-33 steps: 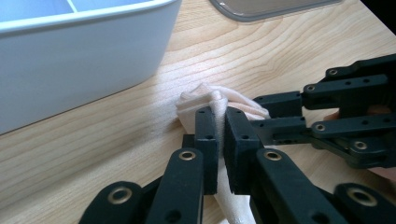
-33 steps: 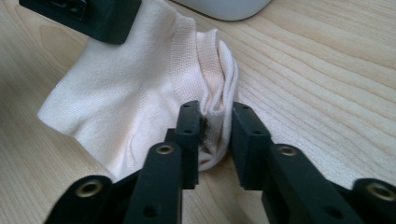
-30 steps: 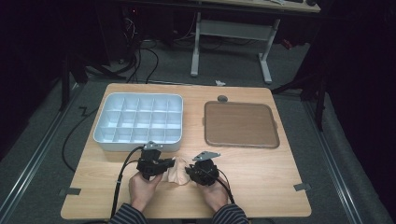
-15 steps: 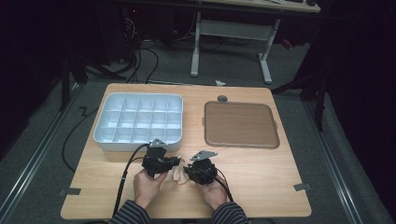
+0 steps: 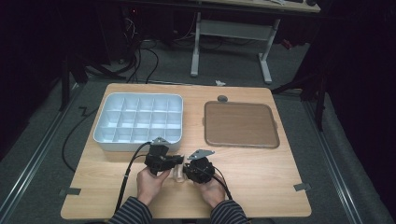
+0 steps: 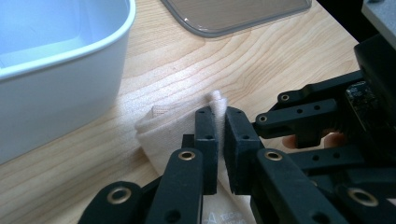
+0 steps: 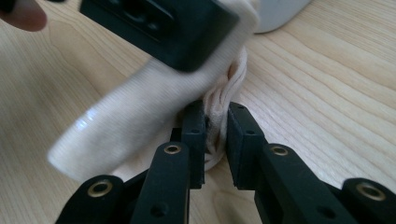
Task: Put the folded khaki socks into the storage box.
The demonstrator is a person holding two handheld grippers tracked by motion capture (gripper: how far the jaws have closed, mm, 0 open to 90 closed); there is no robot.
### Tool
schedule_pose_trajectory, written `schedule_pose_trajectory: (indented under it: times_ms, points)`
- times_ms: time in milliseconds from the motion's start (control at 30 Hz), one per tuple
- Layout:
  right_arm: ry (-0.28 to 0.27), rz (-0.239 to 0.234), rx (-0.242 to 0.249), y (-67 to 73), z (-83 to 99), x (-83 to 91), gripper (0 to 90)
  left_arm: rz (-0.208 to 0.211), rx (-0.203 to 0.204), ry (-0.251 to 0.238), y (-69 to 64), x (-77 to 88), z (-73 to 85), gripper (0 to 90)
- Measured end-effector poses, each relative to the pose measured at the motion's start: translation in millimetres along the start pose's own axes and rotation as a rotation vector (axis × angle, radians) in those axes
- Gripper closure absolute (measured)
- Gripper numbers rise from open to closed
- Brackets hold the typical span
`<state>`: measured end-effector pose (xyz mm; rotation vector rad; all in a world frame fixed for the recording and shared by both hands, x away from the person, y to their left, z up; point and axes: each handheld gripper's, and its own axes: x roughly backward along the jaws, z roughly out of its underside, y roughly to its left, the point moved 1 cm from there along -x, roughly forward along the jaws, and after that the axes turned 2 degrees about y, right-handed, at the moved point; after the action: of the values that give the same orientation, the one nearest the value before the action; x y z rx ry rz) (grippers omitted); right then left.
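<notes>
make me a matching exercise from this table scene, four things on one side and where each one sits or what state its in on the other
Things:
1. white divided tray
2. brown flat lid
3. cream cloth
4. left gripper

Places or states:
a. right half of the table, lying flat
b. shut on a fold of fabric
c. left half of the table, compartments bare
d. near edge of the table, between the two grippers

Pairs: 1-c, 2-a, 3-d, 4-b
</notes>
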<state>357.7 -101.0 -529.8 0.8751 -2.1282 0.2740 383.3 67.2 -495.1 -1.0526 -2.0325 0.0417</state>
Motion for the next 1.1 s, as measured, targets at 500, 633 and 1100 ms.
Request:
schedule_pose_trajectory:
  times_ms: [500, 633, 1100]
  points:
    - [-0.013, -0.001, -0.029, -2.3, 5.4, 6.5, 69.4, -0.030, -0.026, 0.032, 2.3, -11.9, 3.6, 84.7]
    - [-0.030, 0.000, -0.048, -1.8, 11.5, 16.3, 69.0, -0.034, -0.036, 0.039, 0.8, -14.9, 4.5, 84.7]
    - [-0.077, -0.057, -0.009, 20.0, 20.2, 35.4, 64.1, -0.045, -0.037, 0.044, 0.0, -19.5, 6.1, 84.3]
